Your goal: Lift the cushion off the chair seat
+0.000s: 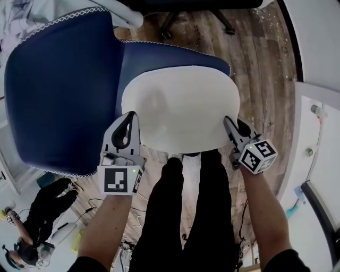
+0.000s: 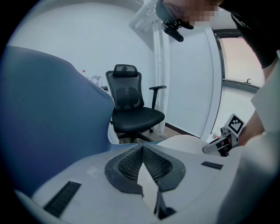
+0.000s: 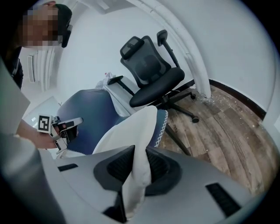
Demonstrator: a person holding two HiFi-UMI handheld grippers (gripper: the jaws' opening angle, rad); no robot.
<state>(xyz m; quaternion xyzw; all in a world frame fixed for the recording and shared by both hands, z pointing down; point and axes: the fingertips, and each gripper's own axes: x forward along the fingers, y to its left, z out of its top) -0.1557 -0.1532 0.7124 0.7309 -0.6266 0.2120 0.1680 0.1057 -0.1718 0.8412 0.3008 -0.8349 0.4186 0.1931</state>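
A white cushion (image 1: 180, 109) lies on the seat of a dark blue chair (image 1: 58, 90) with white stitched edging. My left gripper (image 1: 129, 118) sits at the cushion's near left edge. In the left gripper view its jaws (image 2: 142, 151) are closed together on a thin pale strip of the cushion's edge. My right gripper (image 1: 229, 123) is at the near right corner. In the right gripper view the jaws (image 3: 135, 162) pinch a fold of the cushion (image 3: 135, 131), which rises from them in a tilted sheet above the blue seat (image 3: 87, 113).
A black office chair (image 1: 196, 16) stands just beyond the blue one on the wooden floor (image 1: 260, 58). The person's dark-clad legs (image 1: 191, 212) are right below the seat's front edge. White furniture (image 1: 319, 138) lines the right side, and clutter lies at the lower left.
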